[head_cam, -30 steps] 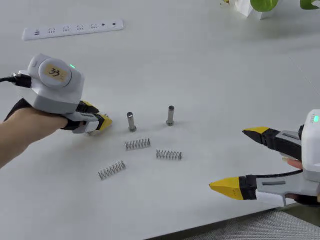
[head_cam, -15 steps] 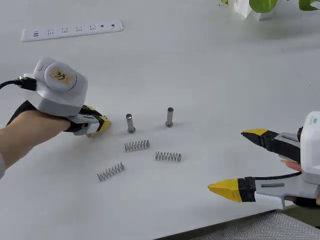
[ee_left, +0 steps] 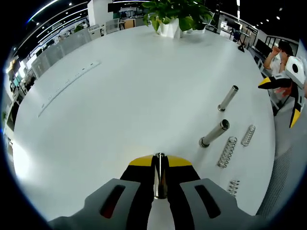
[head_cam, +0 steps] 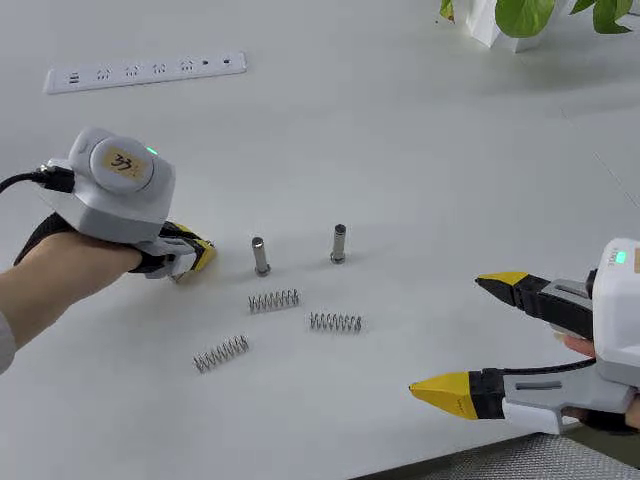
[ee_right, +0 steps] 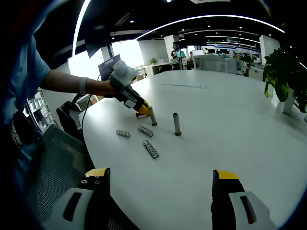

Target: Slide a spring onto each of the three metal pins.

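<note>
Pinching third pin (ee_left: 159, 175), left gripper (head_cam: 200, 252) is held just left of standing pin (head_cam: 260, 255). Nearest spring (head_cam: 273, 300) is laid flat just before that pin, long axis crosswise to its upright axis. Right gripper (head_cam: 445, 335) is spread wide, well right of that pin; judged the free picker.

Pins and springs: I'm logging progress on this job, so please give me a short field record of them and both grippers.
standing pins: two, upright on the table, at and
third pin: clamped between the left gripper's jaws
springs: three, lying flat in front of the standing pins, at and; none on a pin
left gripper: shut, left of the standing pins
right gripper: open, holding nothing, off to the right of the springs
</note>
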The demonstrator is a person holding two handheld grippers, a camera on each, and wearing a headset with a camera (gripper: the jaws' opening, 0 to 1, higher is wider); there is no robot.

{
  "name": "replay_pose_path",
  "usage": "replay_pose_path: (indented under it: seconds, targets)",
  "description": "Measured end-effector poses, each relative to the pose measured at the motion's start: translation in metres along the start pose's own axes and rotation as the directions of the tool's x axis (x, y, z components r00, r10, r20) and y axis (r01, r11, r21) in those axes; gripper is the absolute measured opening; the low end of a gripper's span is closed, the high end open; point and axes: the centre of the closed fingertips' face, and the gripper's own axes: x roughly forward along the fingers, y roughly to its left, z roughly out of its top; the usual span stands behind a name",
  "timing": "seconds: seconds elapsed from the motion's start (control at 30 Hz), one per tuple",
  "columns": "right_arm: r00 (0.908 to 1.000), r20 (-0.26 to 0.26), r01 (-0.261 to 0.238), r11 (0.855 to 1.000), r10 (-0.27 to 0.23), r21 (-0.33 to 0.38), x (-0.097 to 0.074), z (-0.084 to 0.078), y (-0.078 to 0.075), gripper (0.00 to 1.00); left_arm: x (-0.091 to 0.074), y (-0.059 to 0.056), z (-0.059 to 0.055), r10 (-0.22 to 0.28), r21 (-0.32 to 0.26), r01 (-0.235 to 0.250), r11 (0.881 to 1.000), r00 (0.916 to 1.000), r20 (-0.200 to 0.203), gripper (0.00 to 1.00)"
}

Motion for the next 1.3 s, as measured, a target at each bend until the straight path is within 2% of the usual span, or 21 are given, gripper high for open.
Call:
replay_pose_path:
  seconds: [0.1,0.2,0.37,0.4,0.43,0.47,0.53,0.67,0.83,0.9,0.93,1.3]
  targets:
    - [1.0000,0.003,-0.002,1.000,0.002,-0.001,0.000,0.001,0.001,0.86,-0.002,0.000,-0.001,-0.002,-0.015,0.002,1.000,1.0000,0.002,0.05]
    - [1.0000,0.006,-0.004,1.000,0.004,0.001,0.001,0.001,0.002,0.86,-0.005,-0.001,0.000,-0.017,-0.054,0.018,0.998,0.9997,0.019,0.05]
    - [0.9999,0.004,-0.009,1.000,0.009,-0.001,0.002,0.000,0.004,0.86,-0.012,0.001,0.000,-0.015,-0.066,0.017,0.998,0.9992,0.036,0.04]
    - [0.9999,0.005,-0.010,1.000,0.010,-0.002,0.002,0.000,0.004,0.86,-0.014,0.001,0.000,-0.016,-0.072,0.019,0.997,0.9990,0.041,0.00]
    - [0.9999,0.005,-0.011,1.000,0.011,-0.002,0.002,0.000,0.004,0.86,-0.017,0.002,0.007,-0.012,-0.107,0.021,0.994,0.9965,0.083,0.00]
    - [0.9999,0.006,-0.012,1.000,0.012,-0.002,0.003,0.001,0.005,0.86,-0.021,0.005,0.007,-0.009,-0.108,0.017,0.994,0.9971,0.075,0.00]
    - [0.9999,0.008,-0.015,1.000,0.015,-0.002,0.003,0.001,0.005,0.86,-0.024,0.004,0.008,-0.015,-0.085,0.022,0.996,0.9963,0.085,0.00]
    - [0.9998,0.008,-0.020,1.000,0.020,-0.003,0.005,0.001,0.006,0.86,-0.025,0.006,0.001,-0.009,-0.089,0.015,0.996,0.9970,0.077,0.00]
    - [0.9997,0.006,-0.025,1.000,0.025,-0.007,0.006,0.001,0.008,0.86,-0.022,0.007,-0.001,-0.002,-0.094,0.010,0.996,0.9966,0.083,0.01]
    - [0.9997,0.003,-0.025,1.000,0.025,-0.006,0.006,0.000,0.008,0.86,-0.019,0.007,-0.001,0.008,-0.088,-0.001,0.996,0.9971,0.076,0.12]
    - [0.9997,0.003,-0.025,1.000,0.025,-0.007,0.005,-0.001,0.008,0.86,-0.017,0.006,-0.002,0.006,-0.080,0.000,0.997,0.9973,0.073,0.13]
    - [0.9999,0.001,-0.016,1.000,0.016,0.002,0.001,-0.005,0.006,0.85,-0.001,0.003,-0.002,0.015,-0.055,-0.013,0.998,0.9991,0.038,0.10]
